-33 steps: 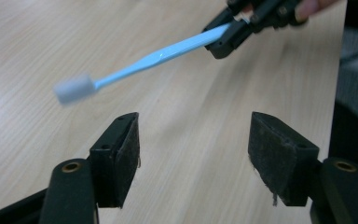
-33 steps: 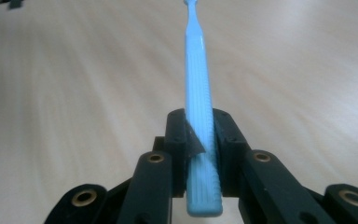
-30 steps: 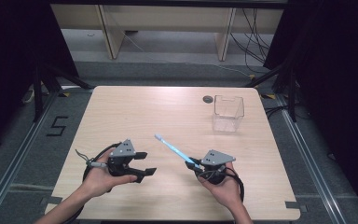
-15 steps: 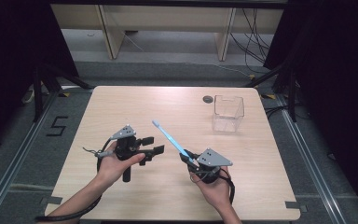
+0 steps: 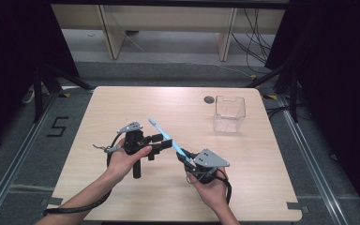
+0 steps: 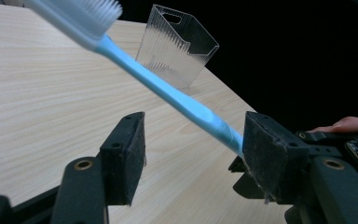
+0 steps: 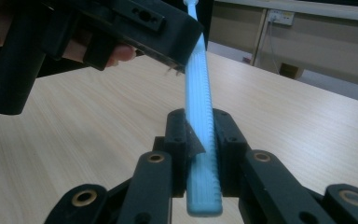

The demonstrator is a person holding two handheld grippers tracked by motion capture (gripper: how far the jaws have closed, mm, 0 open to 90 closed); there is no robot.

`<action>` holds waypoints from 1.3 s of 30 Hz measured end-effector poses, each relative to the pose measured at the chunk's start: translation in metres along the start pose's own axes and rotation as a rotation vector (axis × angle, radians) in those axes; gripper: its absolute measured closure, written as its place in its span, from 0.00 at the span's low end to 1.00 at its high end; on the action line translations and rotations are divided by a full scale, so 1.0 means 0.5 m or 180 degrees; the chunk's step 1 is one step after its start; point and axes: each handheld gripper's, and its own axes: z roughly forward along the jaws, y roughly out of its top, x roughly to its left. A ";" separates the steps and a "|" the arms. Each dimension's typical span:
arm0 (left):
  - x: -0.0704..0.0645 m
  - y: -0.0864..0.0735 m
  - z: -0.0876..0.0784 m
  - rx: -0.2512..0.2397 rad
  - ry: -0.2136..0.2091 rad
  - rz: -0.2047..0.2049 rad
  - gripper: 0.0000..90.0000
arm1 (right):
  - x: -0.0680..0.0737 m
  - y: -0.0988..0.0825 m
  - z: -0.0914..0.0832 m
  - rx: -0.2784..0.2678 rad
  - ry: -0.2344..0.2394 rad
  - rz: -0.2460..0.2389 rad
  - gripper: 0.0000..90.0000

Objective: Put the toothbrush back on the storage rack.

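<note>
In the high view, the right gripper [image 5: 189, 161] pinches the handle end of a blue toothbrush [image 5: 165, 137] that slants up over the table [image 5: 262, 187], its shaft between the spread jaws of the left gripper [image 5: 161, 143], while a clear bin [image 5: 229, 114] stands empty well apart near the far right edge. In the left gripper view, the jaws have just been closing, and the toothbrush [image 6: 168, 93] crosses between them, close to the right pad, with the bin [image 6: 177, 44] upright behind. In the right gripper view, the jaws are clamped on the toothbrush [image 7: 199, 121].
</note>
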 end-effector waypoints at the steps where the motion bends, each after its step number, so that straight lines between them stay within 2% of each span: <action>1: 0.000 0.000 0.000 0.0000 0.0000 0.0000 0.44 | 0.000 0.001 0.000 0.0021 -0.0025 -0.0038 0.88; 5: -0.005 0.003 0.006 -0.0043 -0.0072 -0.0019 0.48 | 0.007 0.004 0.003 0.0067 0.0018 0.0025 0.88; 6: -0.005 0.004 0.007 -0.0046 -0.0087 -0.0013 0.50 | 0.006 0.004 0.006 -0.0010 -0.0038 -0.0064 0.88; 7: -0.006 0.004 0.007 -0.0070 -0.0107 -0.0016 0.51 | 0.008 0.004 0.008 -0.0014 0.0005 -0.0032 0.88; 9: -0.007 0.005 0.008 -0.0093 -0.0127 0.0005 0.55 | 0.010 0.007 0.006 0.0052 -0.0015 -0.0096 0.88; 14: -0.007 0.005 0.007 -0.0131 -0.0120 0.0043 0.65 | 0.012 0.008 0.008 0.0014 -0.0025 -0.0058 0.87; 16: -0.007 0.006 0.007 -0.0160 -0.0165 0.0055 0.69 | 0.015 0.008 0.009 0.0036 -0.0017 -0.0005 0.87; 19: -0.014 0.009 0.003 -0.0214 -0.0217 0.0146 0.75 | 0.015 0.006 0.014 -0.0001 -0.0051 -0.0051 0.87; 20: -0.017 0.010 0.002 -0.0233 -0.0256 0.0168 0.77 | 0.014 0.006 0.013 0.0042 -0.0016 -0.0049 0.87; 21: -0.020 0.011 0.001 -0.0248 -0.0289 0.0183 0.78 | 0.015 0.005 0.016 0.0008 0.0018 -0.0030 0.87; 22: -0.024 0.012 0.001 -0.0262 -0.0318 0.0195 0.80 | 0.016 0.005 0.016 0.0056 -0.0002 -0.0043 0.87; 24: -0.027 0.013 -0.001 -0.0257 -0.0347 0.0227 0.84 | 0.022 0.004 0.018 0.0108 0.0025 0.0037 0.86; 25: -0.033 0.015 -0.001 -0.0247 -0.0394 0.0270 0.84 | 0.022 0.004 0.018 0.0108 0.0025 0.0037 0.86; 26: -0.042 0.016 -0.001 -0.0235 -0.0456 0.0363 0.88 | 0.023 0.003 0.023 0.0110 0.0054 -0.0010 0.86; 27: -0.042 0.016 -0.001 -0.0235 -0.0456 0.0363 0.90 | 0.024 0.002 0.025 0.0077 0.0044 -0.0023 0.85; 28: -0.054 0.017 -0.001 -0.0194 -0.0455 0.0524 0.91 | 0.025 0.002 0.028 0.0068 0.0060 -0.0023 0.85; 29: -0.058 0.018 -0.001 -0.0180 -0.0443 0.0600 0.91 | 0.026 0.003 0.028 0.0067 0.0063 -0.0011 0.83; 30: -0.061 0.019 -0.001 -0.0172 -0.0446 0.0637 0.92 | 0.030 0.003 0.027 0.0131 0.0101 0.0091 0.82; 32: -0.063 0.020 -0.001 -0.0155 -0.0436 0.0672 0.92 | 0.029 0.004 0.027 0.0138 0.0116 0.0099 0.79; 33: -0.064 0.021 -0.002 -0.0145 -0.0407 0.0716 0.92 | 0.027 0.005 0.028 0.0081 0.0129 0.0068 0.77; 34: -0.064 0.021 -0.003 -0.0127 -0.0339 0.0802 0.92 | 0.028 0.007 0.025 0.0121 0.0087 0.0099 0.72; 36: -0.064 0.022 -0.005 -0.0115 -0.0295 0.0841 0.92 | 0.027 0.008 0.022 0.0161 0.0109 0.0122 0.70; 37: -0.063 0.021 -0.006 -0.0109 -0.0220 0.0913 0.92 | 0.022 0.009 0.017 0.0093 0.0037 0.0071 0.66; 38: -0.063 0.021 -0.006 -0.0109 -0.0220 0.0913 0.92 | 0.022 0.009 0.017 0.0093 0.0037 0.0071 0.66; 39: -0.061 0.021 -0.008 -0.0106 -0.0150 0.0966 0.92 | 0.021 0.013 0.006 0.0125 0.0019 0.0184 0.65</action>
